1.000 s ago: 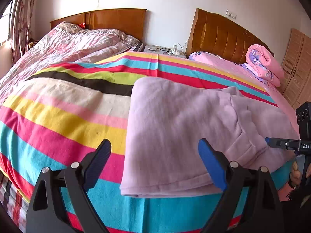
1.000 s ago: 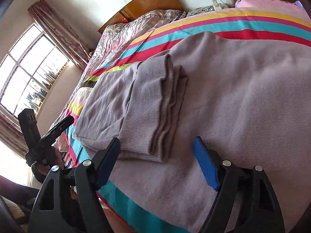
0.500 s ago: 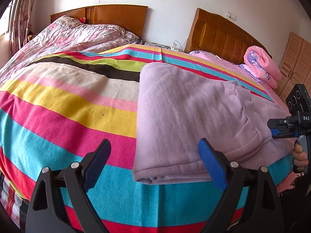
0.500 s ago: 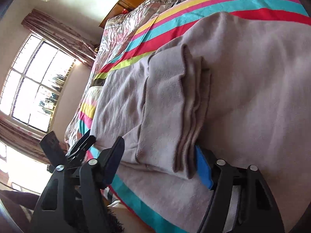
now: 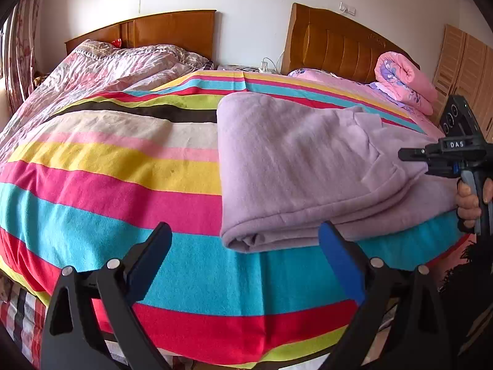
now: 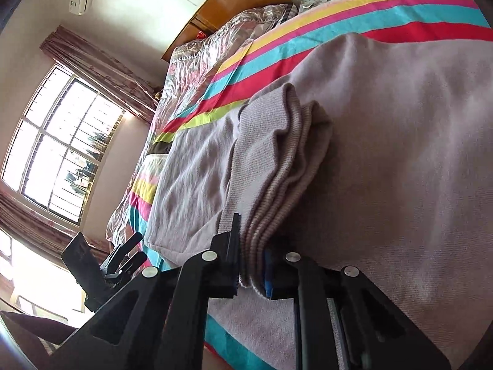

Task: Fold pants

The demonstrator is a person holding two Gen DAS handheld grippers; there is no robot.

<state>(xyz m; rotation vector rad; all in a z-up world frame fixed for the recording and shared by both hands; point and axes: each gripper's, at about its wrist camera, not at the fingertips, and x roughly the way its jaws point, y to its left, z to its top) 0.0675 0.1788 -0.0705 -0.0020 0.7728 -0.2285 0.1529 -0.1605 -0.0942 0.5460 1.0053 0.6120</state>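
Two grippers work the lilac pants [image 5: 295, 166], which lie part-folded on the striped bedspread [image 5: 107, 166]. Our right gripper [image 6: 251, 265] is closing on the ribbed cuffs [image 6: 277, 166] to carry them over; our left gripper [image 5: 243, 262] waits, jaws apart and empty, beside the folded edge.

We see the pants [image 5: 292, 166], soft lilac knit, lying partly folded on the striped bed: a doubled fold edge faces us at 6 o'clock, and the ribbed cuffs [image 6: 271, 185] are stacked in layers toward 3 o'clock.
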